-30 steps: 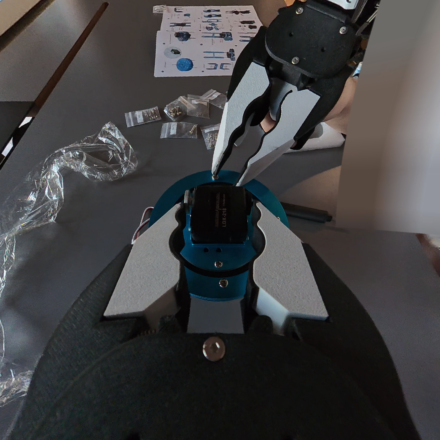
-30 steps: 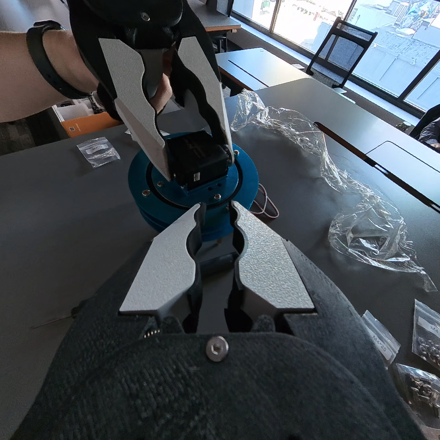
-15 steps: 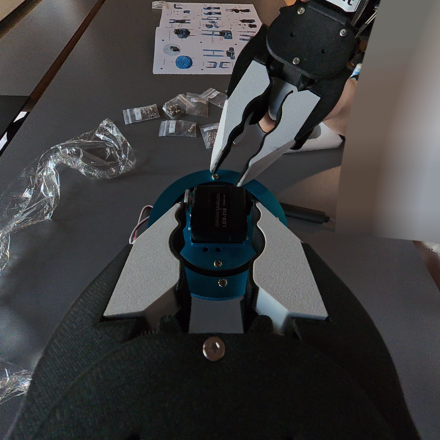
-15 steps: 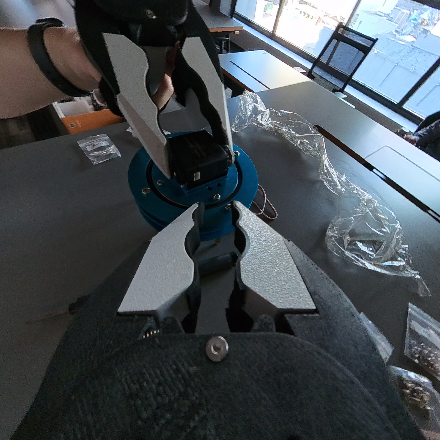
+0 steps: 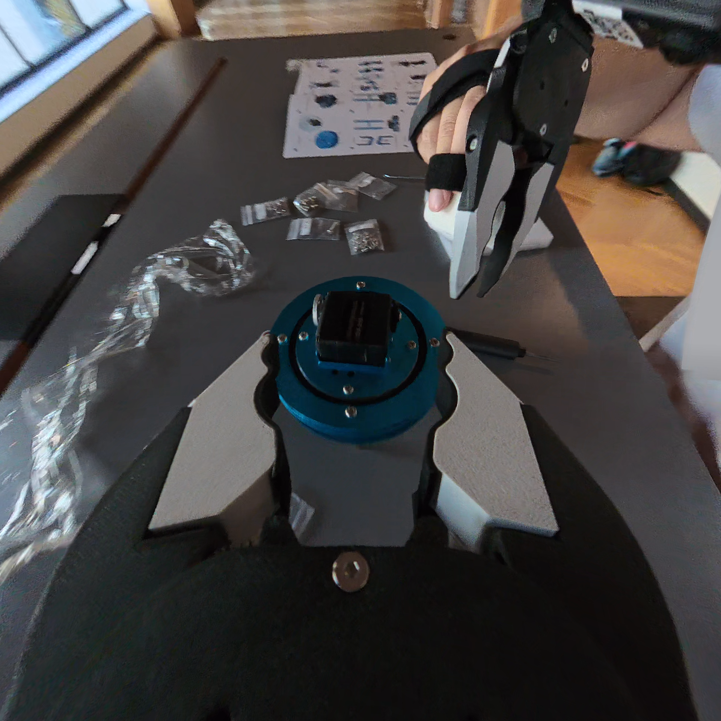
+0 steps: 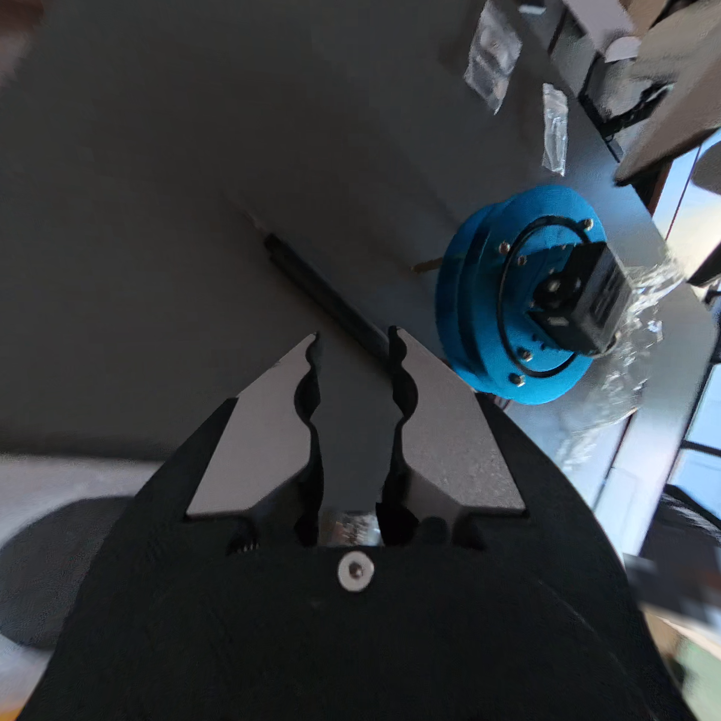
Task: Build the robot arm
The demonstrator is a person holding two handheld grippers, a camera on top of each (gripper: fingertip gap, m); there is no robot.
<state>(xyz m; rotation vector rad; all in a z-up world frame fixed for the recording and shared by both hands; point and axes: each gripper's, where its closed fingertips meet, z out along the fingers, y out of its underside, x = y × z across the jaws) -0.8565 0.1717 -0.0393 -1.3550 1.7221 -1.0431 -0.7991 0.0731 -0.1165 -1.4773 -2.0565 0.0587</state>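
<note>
A blue round base (image 5: 359, 413) carrying a black servo (image 5: 353, 331) stands on the dark table. My left gripper (image 5: 357, 336) is open wide and holds nothing; its fingertips flank the base on both sides. My right gripper (image 6: 354, 332) is open with a narrow gap and empty. It points down at the table, with a black screwdriver (image 6: 324, 296) lying just beyond its fingertips. The base (image 6: 487, 312) sits to its right. In the left wrist view the right gripper (image 5: 468, 293) hangs above the table, right of the base, near the screwdriver (image 5: 487, 349).
Crumpled clear plastic wrap (image 5: 195, 257) lies left of the base. Several small bags of screws (image 5: 312, 228) and a printed sheet (image 5: 351, 105) lie beyond it. A white box (image 5: 441, 230) sits behind the right gripper. The table's right edge (image 5: 608, 281) is close. More bags (image 6: 493, 54) lie farther off. My right gripper is the nearer one to the screwdriver (image 5: 487, 349): about 5 centimeters, against 15 centimeters.
My left gripper has opened, let go of the servo assembly and drawn back. My right gripper has left the top of the base, swung to the right and now points down at the screwdriver.
</note>
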